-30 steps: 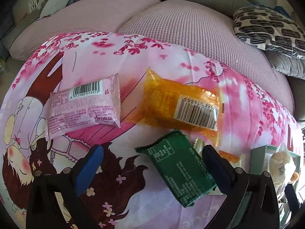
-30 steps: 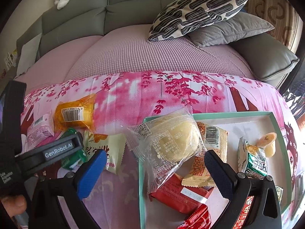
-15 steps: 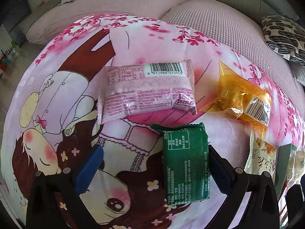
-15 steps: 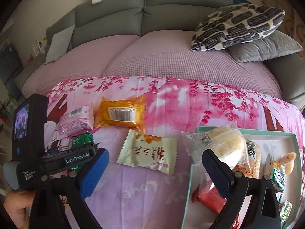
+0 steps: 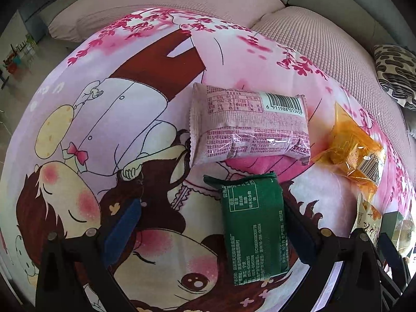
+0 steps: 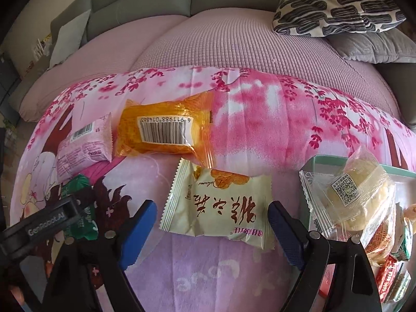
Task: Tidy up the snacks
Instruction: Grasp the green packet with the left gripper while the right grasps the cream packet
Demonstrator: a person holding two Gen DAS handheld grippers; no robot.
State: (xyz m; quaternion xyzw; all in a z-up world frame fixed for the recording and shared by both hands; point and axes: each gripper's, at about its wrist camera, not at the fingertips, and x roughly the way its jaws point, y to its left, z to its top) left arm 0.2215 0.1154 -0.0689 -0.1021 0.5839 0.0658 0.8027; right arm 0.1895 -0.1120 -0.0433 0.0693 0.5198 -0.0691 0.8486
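Green foil packet, lying flat on the printed pink cloth, sits between the spread fingers of our left gripper, close against the right-hand pad and gripped by neither. Cream packet with brown lettering lies likewise between the wide-open fingers of our right gripper, untouched. Listed further back: pink packet, just beyond the green one, and orange packet, close beside it. Teal tray at our right already carries a clear-wrapped bun overhanging its corner, with more snacks heaped below. Risks, as we judge them: slick wrappers may skid out of closing pads; an off-centre bite on the green packet may only nudge it; the overhanging bun may block or be knocked off when we bring the cream packet in. Patterned cushion rests on the sofa behind.
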